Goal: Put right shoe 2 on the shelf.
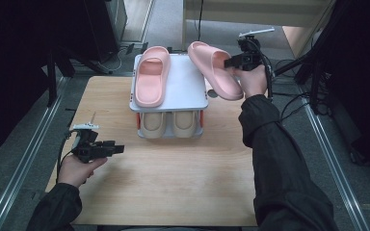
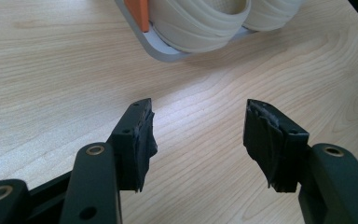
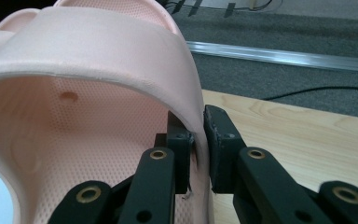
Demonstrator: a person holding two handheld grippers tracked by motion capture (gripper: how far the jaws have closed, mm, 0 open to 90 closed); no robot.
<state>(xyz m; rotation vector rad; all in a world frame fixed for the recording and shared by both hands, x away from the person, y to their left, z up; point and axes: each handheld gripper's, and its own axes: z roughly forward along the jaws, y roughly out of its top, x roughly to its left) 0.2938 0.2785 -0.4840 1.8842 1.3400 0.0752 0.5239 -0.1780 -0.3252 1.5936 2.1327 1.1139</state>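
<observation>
Right hand-held gripper (image 3: 196, 140) pinches pink slipper (image 3: 88, 93) strap; toe cut off, prob.

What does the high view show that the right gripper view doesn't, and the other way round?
High view alone: the second pink slipper lying on the rack's top shelf, two beige slippers on the lower shelf, and the left gripper, open over the table.

Right gripper view alone: the dotted footbed and the strap wall pinched between the jaws.

Both: the right gripper shut on the held pink slipper.
</observation>
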